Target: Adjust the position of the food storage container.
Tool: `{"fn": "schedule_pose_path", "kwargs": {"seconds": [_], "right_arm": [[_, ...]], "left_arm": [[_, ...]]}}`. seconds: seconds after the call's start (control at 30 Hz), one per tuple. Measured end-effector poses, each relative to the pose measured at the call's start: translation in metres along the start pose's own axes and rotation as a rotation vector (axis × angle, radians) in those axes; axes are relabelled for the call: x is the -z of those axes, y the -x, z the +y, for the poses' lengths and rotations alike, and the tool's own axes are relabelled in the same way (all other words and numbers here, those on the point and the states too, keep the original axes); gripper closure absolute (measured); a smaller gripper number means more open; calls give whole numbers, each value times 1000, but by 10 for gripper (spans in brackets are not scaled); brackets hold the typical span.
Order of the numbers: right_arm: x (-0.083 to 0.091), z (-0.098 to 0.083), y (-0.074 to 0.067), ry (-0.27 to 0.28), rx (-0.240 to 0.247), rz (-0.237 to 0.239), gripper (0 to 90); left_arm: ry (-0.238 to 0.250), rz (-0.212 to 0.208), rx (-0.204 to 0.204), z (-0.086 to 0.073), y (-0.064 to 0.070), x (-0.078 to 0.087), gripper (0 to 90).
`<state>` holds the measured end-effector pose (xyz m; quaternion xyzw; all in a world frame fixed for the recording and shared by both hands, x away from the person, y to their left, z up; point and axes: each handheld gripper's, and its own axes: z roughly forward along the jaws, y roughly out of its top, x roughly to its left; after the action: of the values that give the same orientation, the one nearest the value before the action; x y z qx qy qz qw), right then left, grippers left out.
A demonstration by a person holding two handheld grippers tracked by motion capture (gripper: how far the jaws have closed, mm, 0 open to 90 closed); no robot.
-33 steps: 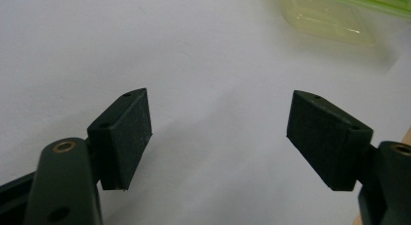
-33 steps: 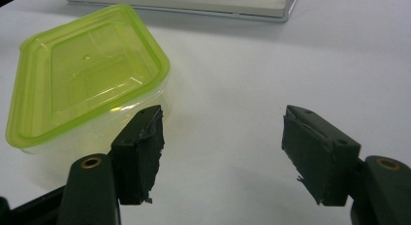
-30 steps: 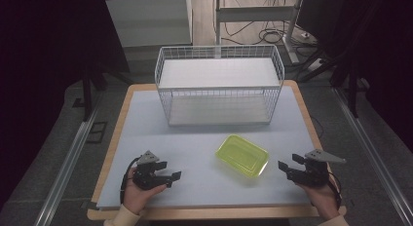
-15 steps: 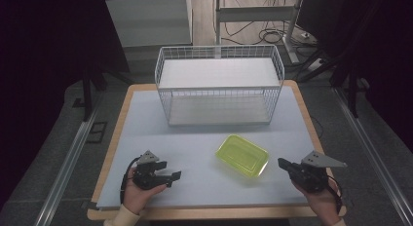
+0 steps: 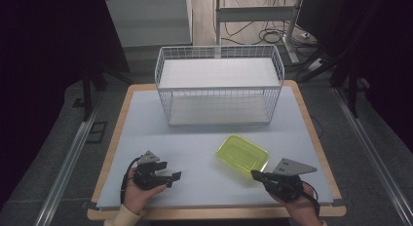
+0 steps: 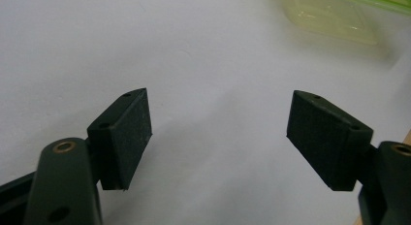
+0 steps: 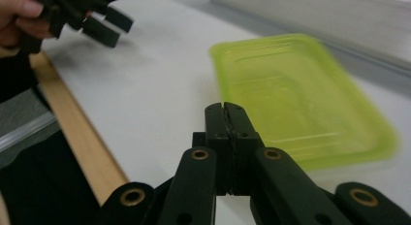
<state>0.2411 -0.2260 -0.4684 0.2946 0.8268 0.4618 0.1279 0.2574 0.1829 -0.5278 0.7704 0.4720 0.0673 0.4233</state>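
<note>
At lower right, the right hand-held gripper (image 5: pixel 257 176), pressed together and empty, nears the untouched green tray (image 5: pixel 242 154) on the desk (image 5: pixel 146 133); the left hand-held gripper (image 5: pixel 173 179) is spread.

Your left gripper (image 5: pixel 168 176) was matte black, with a small grey three-cornered plate on top and a black cable looping behind your hand. Its pads (image 6: pixel 127 137) were flat, dark wedges with small screw holes, hinged on arms with brass-ringed pivots. Your right gripper (image 5: pixel 257 176) carried a larger grey plate and the same brass-ringed links. A pale cuff showed at your left wrist.
</note>
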Motion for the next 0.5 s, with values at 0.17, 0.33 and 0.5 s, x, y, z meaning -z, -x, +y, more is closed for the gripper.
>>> {"fn": "schedule_pose_path", "kwargs": {"seconds": [0.17,0.33,0.5], "right_arm": [[-22,-6,-14,-72,48,25,899],[-34,-14,-15,-123,93,-4,899],[-40,-21,-15,-157,128,-55,899]], "left_arm": [[-5,-2,-5,0,1,-1,236],[-10,-5,-6,-1,0,-1,236],[-12,-7,-10,-1,1,-2,236]]}}
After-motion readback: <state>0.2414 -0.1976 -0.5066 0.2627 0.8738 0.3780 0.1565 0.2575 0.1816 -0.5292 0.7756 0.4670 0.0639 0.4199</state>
